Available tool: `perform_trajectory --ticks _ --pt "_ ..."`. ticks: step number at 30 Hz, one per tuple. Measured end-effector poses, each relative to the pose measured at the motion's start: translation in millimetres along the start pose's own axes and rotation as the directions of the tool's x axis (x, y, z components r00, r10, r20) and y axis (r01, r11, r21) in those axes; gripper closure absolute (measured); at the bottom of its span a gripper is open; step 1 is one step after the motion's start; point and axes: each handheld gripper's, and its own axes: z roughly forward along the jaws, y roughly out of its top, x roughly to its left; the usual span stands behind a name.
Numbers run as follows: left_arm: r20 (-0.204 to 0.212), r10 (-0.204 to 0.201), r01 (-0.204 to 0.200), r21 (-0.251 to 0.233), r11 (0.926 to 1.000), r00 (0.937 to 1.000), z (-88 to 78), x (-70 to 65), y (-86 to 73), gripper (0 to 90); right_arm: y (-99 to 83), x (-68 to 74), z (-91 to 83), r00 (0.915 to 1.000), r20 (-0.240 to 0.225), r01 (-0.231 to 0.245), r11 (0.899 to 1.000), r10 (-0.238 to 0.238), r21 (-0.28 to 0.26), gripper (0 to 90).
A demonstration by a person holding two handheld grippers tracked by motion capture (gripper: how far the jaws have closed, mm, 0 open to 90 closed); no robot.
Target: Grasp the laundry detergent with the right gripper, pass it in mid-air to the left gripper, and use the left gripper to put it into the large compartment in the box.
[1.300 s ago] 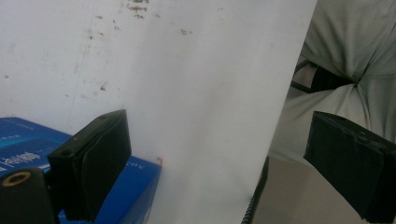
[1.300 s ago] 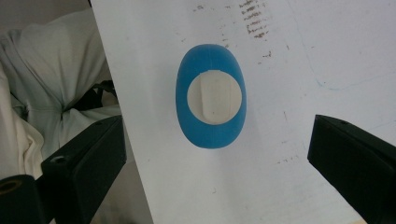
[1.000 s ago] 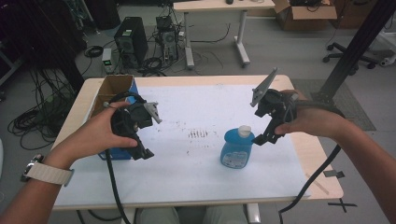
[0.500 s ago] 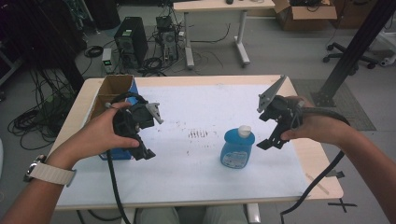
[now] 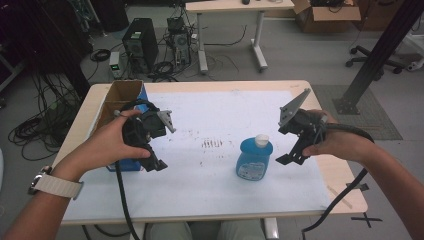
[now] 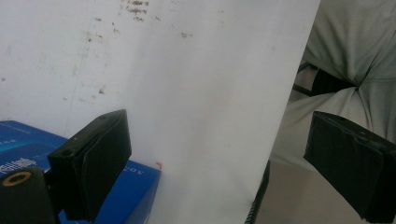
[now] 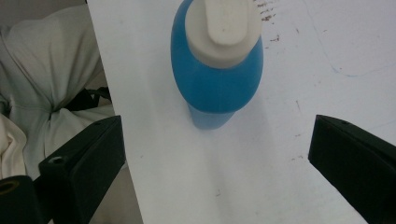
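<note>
Person seated at a table (image 5: 210, 95) covered with a white sheet, one two-jaw tool in each hand.

Blue bottle (image 5: 254, 158) with a white cap (image 5: 261, 140) stands upright on the sheet, at about 4 o'clock from the table's middle, nothing touching it. In the right gripper view the same bottle (image 7: 215, 70) sits at 12 o'clock, ahead of the jaws and between their lines.

Right gripper (image 5: 289, 154) hangs just beside the bottle, at its 3 o'clock, clear of it. Jaws spread wide, nothing between them.

Left gripper (image 5: 155, 162) is held over the left part of the sheet, at 9 o'clock from the bottle and well apart from it. Jaws also parted and empty. A blue carton (image 5: 127, 164) lies under and beside it; in the left gripper view the carton's corner (image 6: 140, 186) shows at 7 o'clock by the near jaw. An open cardboard box (image 5: 120, 97) sits at the table's 10 o'clock corner.

Step in hand, as judged: the approach to the bottle with the right tool, grasp not yet made.

Next move likely calls for bringing the open jaws down and across until the bottle's body lies between them, then closing on the body below the cap. The bottle is tall and rounded, so a low, square grip would guard against tipping or slipping.
</note>
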Motion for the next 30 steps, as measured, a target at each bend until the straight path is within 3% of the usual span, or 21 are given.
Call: perform_trajectory --ticks 30 --pt "-0.002 -0.006 0.006 -0.008 1.0000 1.0000 0.2 -0.4 -1.3 7.5 -28.1 -1.7 26.3 0.9992 -0.012 -0.038 0.996 0.038 -0.087 3.8"
